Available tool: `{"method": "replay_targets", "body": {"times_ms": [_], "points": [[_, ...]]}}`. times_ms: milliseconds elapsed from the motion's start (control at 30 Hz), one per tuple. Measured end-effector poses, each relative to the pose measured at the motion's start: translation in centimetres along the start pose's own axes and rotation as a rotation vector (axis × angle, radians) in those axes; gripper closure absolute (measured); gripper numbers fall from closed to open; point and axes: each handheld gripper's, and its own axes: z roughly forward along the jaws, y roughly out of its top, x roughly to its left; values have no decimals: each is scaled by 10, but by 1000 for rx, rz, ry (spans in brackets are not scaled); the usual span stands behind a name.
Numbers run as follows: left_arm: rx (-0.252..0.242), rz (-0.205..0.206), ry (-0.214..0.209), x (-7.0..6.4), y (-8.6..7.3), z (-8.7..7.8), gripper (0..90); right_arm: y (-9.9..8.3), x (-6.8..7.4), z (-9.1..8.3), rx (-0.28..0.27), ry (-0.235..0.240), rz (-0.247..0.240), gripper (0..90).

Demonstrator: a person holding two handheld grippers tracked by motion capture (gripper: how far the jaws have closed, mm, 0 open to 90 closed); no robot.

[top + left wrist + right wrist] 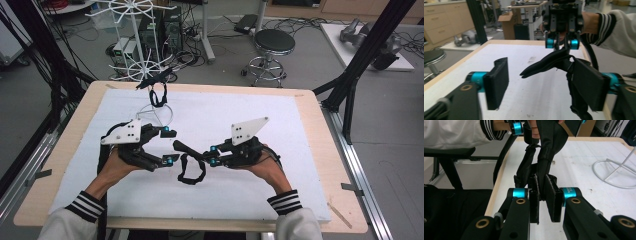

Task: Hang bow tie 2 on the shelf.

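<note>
White wire stand [141, 45], black stool [274, 42], wooden table [320, 145], white mat [280, 120]

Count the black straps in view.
2. One strap hangs between the grippers, clamped in the right gripper. The other strap hangs from the white rack at the table's far edge. More may be hidden.

The strap [190, 162] between the two tongs is plain black, matt, with no print. The left tongs [170, 146] and right tongs [213, 155] are black too, with bright turquoise collars just behind the pads, brass-coloured rivets, and a pale grey plate on top of each. Under them the counter [320, 165] carries a white sheet edged by light wood. The sleeves behind the tongs are off-white with black-and-white striped cuffs. The wire stand [150, 75] beyond the left tongs is white.
</note>
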Motion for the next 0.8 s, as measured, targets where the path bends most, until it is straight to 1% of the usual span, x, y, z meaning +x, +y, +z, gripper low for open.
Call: {"method": "replay_targets", "body": {"times_ms": [33,67,133,233,333,400,433,567,633,667,700,800], "points": [[2,0,-4,0,0,0,324,0,0,0,3,2,4,825],[3,6,-15,0,0,1,333,0,0,1,4,0,-3,825],[3,13,-23,-1,0,1,362,0,0,2,3,13,-2,825],[6,21,-41,-2,0,2,409,1,0,3,11,15,-6,824],[16,21,-41,-1,0,2,439,1,0,4,12,14,-8,825],[10,20,-42,-1,-1,2,473,1,0,4,12,13,-7,825],[11,26,-43,-1,0,1,499,1,0,4,16,15,-5,824],[18,39,-44,-1,0,2,539,0,0,4,15,12,-2,825],[18,49,-46,-1,-1,2,579,0,0,4,18,15,-1,825],[18,50,-46,-1,0,2,594,0,-1,4,14,14,-7,825],[16,50,-49,-1,-1,2,614,0,-1,3,15,14,1,825],[16,58,-57,-2,-1,2,646,0,-2,3,11,17,1,825]]}}
